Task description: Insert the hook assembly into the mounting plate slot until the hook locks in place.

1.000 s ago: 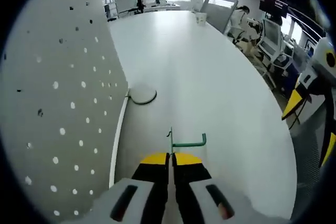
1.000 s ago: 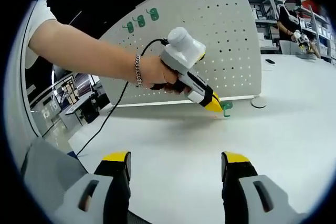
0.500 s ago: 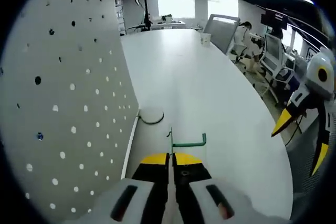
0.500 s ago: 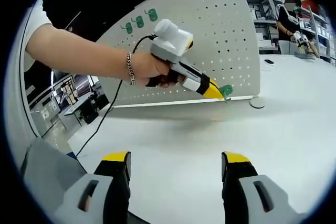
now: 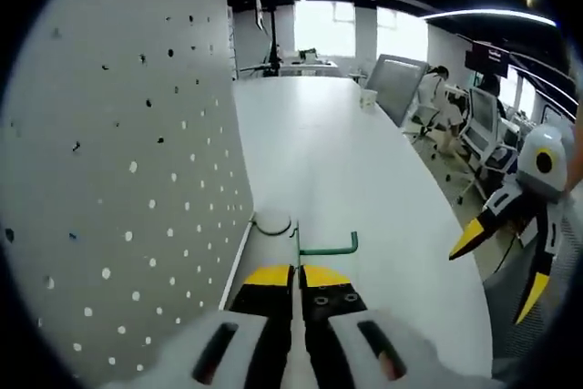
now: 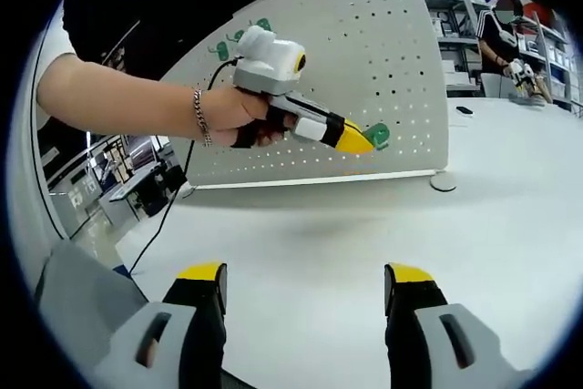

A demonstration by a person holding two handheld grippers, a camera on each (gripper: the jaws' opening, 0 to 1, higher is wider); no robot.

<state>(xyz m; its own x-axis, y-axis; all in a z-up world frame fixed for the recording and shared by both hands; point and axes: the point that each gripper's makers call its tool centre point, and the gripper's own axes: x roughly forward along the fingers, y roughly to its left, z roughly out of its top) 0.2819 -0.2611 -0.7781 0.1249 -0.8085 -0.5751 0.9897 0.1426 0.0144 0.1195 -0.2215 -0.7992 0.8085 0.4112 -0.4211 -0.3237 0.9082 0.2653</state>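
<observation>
Left claw [image 5: 296,272]: lower centre of the left gripper view, yellow-tipped jaws together, clamped on the stem of the green hook [image 5: 321,246], whose bent arm runs right from the tips. In the right gripper view the same claw [image 6: 357,141] sits at upper centre, raised off the bench and pointing right toward the perforated mounting plate [image 6: 383,70]; the hook [image 6: 377,135] shows as a small green shape at its tip, in front of the plate's lower rows. Whether it touches the plate cannot be told.

Hand [image 6: 239,117]: wrapped round the left gripper's handle, bare forearm reaching in from the left edge, chain bracelet [image 6: 199,117] at the wrist.

Right claw [image 6: 305,302]: bottom of the right gripper view, jaws wide apart, nothing between them, above the white bench [image 6: 319,234].

Mounting plate [image 5: 118,170]: fills the left of the left gripper view, upright; its round foot [image 5: 272,222] rests on the bench. Three further green hooks [image 6: 239,38] hang at its upper left, small and partly behind the gripper.
</observation>
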